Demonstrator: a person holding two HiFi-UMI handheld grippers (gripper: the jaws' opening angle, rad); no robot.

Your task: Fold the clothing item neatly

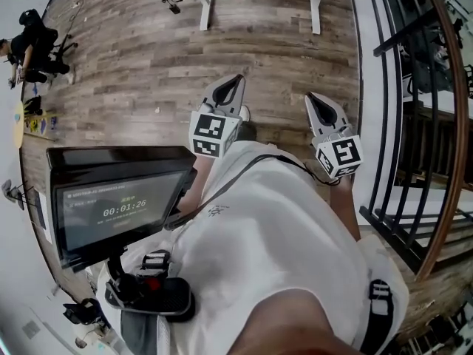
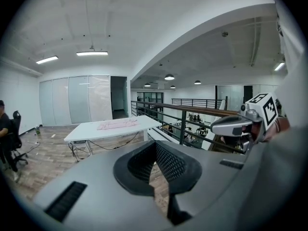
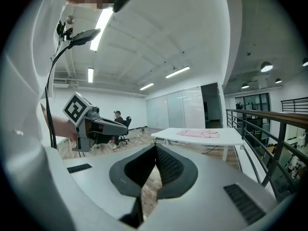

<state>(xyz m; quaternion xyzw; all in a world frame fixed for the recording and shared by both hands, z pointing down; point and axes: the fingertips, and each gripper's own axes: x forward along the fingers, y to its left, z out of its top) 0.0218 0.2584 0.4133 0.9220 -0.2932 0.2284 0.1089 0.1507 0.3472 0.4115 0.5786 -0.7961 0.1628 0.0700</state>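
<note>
A pink garment (image 2: 118,124) lies flat on a white table (image 2: 91,133) some way off across the room; the right gripper view shows the same garment (image 3: 198,134) and table (image 3: 230,138). In the head view my left gripper (image 1: 236,80) and right gripper (image 1: 313,97) are held side by side in front of my body, above the wood floor. Both are shut with nothing in them. The left jaws (image 2: 155,144) and right jaws (image 3: 155,148) meet at their tips. Each gripper view shows the other gripper beside it.
A dark screen on a stand (image 1: 118,202) is close at my left. A black metal railing (image 1: 399,124) runs along my right. The table's white legs (image 1: 316,6) show ahead. A seated person (image 1: 29,46) is far off to the left.
</note>
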